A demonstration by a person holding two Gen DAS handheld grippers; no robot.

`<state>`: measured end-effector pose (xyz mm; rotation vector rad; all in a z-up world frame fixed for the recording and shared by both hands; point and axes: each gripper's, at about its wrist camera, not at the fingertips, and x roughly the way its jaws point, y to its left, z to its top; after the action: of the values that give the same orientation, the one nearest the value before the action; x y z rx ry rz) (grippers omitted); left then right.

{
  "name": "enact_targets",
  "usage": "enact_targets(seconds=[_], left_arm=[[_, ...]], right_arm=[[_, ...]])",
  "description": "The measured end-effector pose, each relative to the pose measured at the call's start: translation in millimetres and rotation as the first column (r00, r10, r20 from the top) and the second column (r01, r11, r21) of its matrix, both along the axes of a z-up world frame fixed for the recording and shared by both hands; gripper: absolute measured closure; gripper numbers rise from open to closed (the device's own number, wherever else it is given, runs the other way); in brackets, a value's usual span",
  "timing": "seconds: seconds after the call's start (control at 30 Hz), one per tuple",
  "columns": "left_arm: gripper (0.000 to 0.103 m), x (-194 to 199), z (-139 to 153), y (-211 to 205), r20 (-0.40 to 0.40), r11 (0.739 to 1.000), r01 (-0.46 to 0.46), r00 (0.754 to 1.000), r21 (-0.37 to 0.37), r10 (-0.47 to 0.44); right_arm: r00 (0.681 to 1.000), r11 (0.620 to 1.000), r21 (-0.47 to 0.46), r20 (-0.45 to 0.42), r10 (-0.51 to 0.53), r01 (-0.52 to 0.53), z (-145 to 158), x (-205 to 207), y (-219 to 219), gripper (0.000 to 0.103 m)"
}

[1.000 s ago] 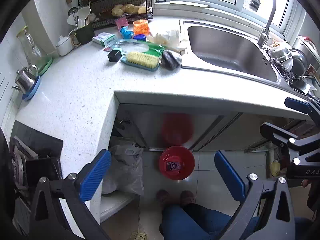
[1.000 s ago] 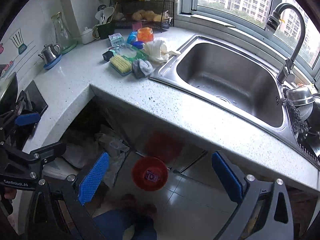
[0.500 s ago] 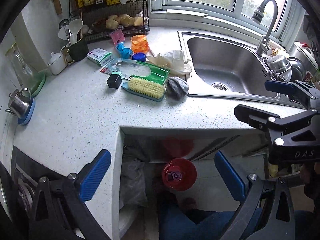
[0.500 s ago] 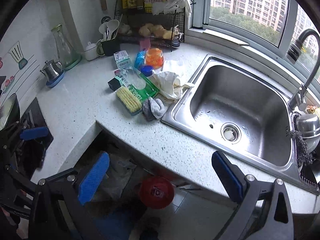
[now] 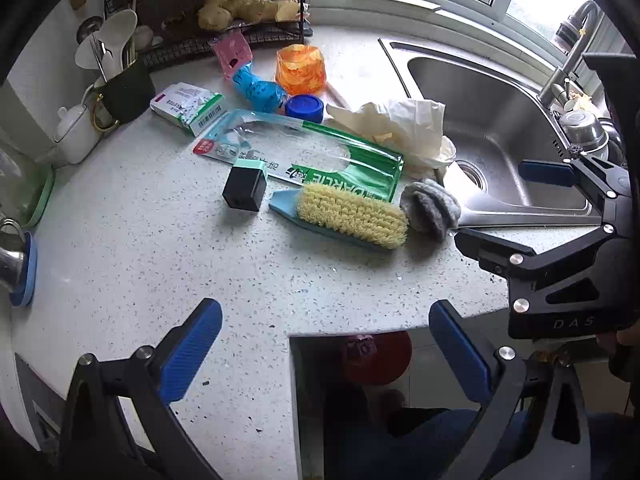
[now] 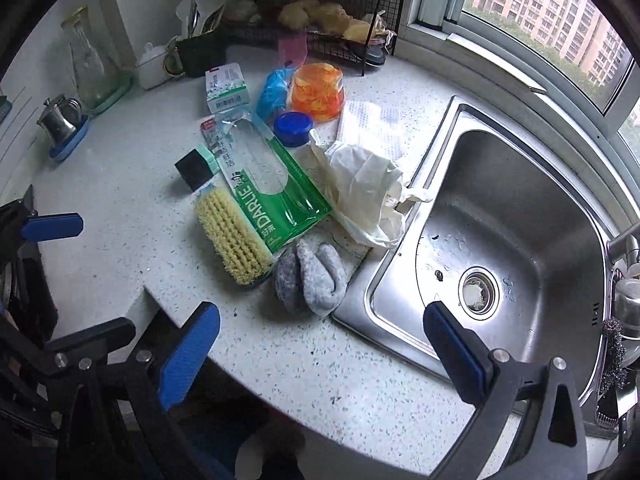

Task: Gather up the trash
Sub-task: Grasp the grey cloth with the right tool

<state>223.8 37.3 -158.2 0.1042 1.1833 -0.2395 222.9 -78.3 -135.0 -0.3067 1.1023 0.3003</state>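
Right wrist view: crumpled paper wrapper (image 6: 362, 192) looks light, soft; pinch its raised folds. Both hand-held grippers (image 6: 320, 344) (image 5: 326, 354) gape wide, empty.

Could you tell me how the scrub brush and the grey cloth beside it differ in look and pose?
The scrub brush is long and stiff, with yellow bristles on a blue base; the grey cloth is soft and bunched into a lump. The brush lies bristles up and partly on the green packet; the cloth sits nearest the sink. Both rest on the counter, touching each other.
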Motion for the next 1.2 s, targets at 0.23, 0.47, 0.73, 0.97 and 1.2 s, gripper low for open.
enact_targets(seconds=[0.23, 0.47, 0.73, 0.97, 1.2], left_arm=[[0.0, 19.4, -18.7, 13.2, -0.05, 1.0, -0.002, 0.999, -0.023, 0.0], [0.0, 23.1, -26.0, 24.5, -0.07, 0.999, -0.007, 0.998, -0.036, 0.005], [0.0, 20.5, -19.5, 34.1, -0.069, 0.994, -0.031, 0.997, -0.104, 0.023], [0.0, 23.7, -2.8, 50.7, -0.054, 0.989, -0.058, 0.997, -0.14, 0.05], [0.0, 44.0, 10.8, 66.2, -0.026, 0.997, -0.022, 0.999, -0.073, 0.02]], right_arm=[[0.995, 0.998, -0.058, -0.104, 0.008, -0.014, -31.2, 29.5, 3.5, 0.016], [0.985, 0.998, -0.055, -0.168, 0.029, -0.039, -44.0, 38.0, 6.1, 0.024], [0.979, 0.997, -0.058, -0.2, 0.039, -0.052, -46.7, 36.7, 12.0, 0.058], [0.99, 1.0, -0.018, -0.14, 0.016, -0.018, -17.6, 24.6, 15.4, 0.066], [0.993, 0.996, 0.069, -0.102, -0.052, 0.06, 15.4, 12.0, 10.8, 0.066]])
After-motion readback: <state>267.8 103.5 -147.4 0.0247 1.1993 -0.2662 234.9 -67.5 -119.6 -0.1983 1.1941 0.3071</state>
